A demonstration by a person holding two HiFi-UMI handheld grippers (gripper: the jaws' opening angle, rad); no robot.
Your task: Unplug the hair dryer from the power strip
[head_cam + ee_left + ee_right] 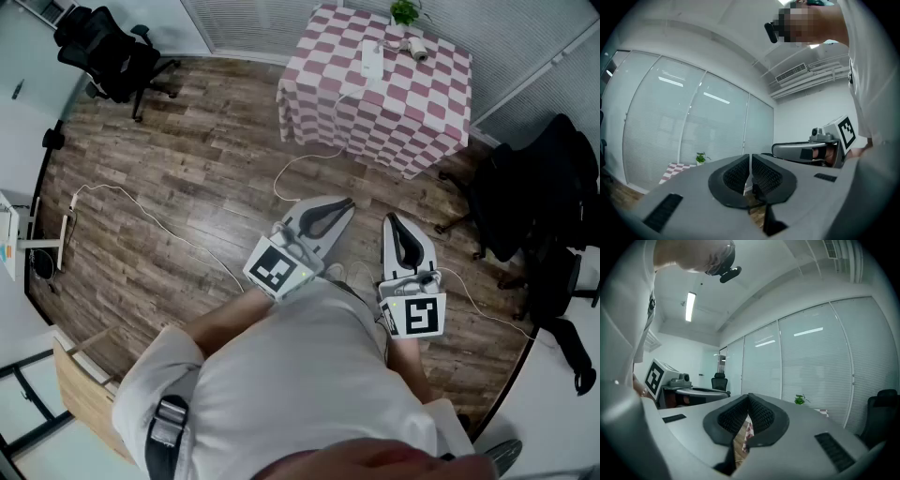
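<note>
Currently left gripper (343,206) and right gripper (395,221) both have fingers pressed together, empty. The hair dryer (413,49) lies by the power strip (372,62) on the far counter (422,112). Take hold at its plug, too small to see here, presumably rigid and tight-seated.

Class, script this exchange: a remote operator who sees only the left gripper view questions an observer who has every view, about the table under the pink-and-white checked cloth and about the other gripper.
Operator: I see only a corner of the checked cloth. What is on that table?
Observer: The head view shows a white rectangular power strip lying on the pink-and-white checked tablecloth, with a small pale hair dryer beside it.
Operator: Is the right gripper carrying anything?
Observer: No. In its own view, the right gripper is shut with nothing between its jaws.
</note>
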